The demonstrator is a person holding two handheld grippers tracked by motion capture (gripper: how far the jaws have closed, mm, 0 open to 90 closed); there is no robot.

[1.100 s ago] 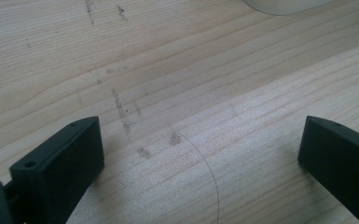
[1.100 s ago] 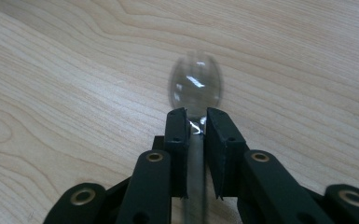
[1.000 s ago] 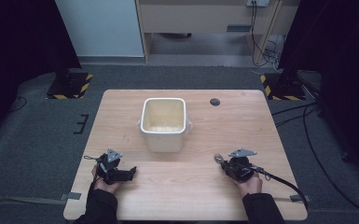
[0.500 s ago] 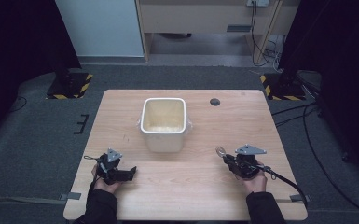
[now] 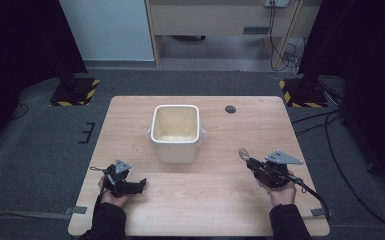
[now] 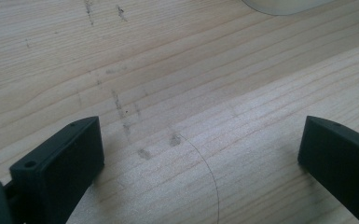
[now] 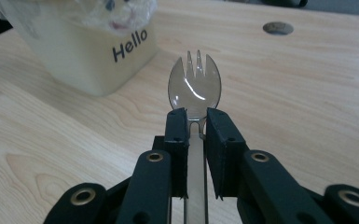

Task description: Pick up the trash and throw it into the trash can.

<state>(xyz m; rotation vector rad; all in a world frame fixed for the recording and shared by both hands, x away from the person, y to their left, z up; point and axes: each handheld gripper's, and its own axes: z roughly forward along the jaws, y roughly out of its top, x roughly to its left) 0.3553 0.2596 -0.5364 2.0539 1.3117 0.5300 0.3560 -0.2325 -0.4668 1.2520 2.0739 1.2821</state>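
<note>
**Spork clamped in the right gripper, left gripper idle with jaws apart**

The right gripper (image 7: 196, 116) has its two black jaws pressed on the neck of a clear plastic spork (image 7: 195, 86). In the right gripper view the bowl and short tines stick out past the jaw tips, pointing toward the table's far side; the handle runs back between the jaws and is cut off at the bottom edge, so its end cannot be seen. In the high view the spork (image 5: 243, 152) is a small pale glint ahead of the right gripper (image 5: 250, 161), near the table's right front, and whether it clears the wood is hard to judge from there.

The cream tub (image 5: 175, 131) stands near the middle of the wooden table (image 5: 220, 210), well apart from both grippers. Its inside is pale and blurred from above; the contents cannot be made out. In the right gripper view its side reads "Hello", and crinkled clear film shows at its top, cut off by the frame.

The left gripper (image 5: 136, 186) lies at the table's left front in the person's left hand (image 5: 111, 196). The left gripper view shows its jaws spread wide, with bare wood between them and a sliver of the tub (image 6: 284, 4) at the top edge.

A small dark round disc (image 5: 230, 109) sits in the table's far right part.
</note>
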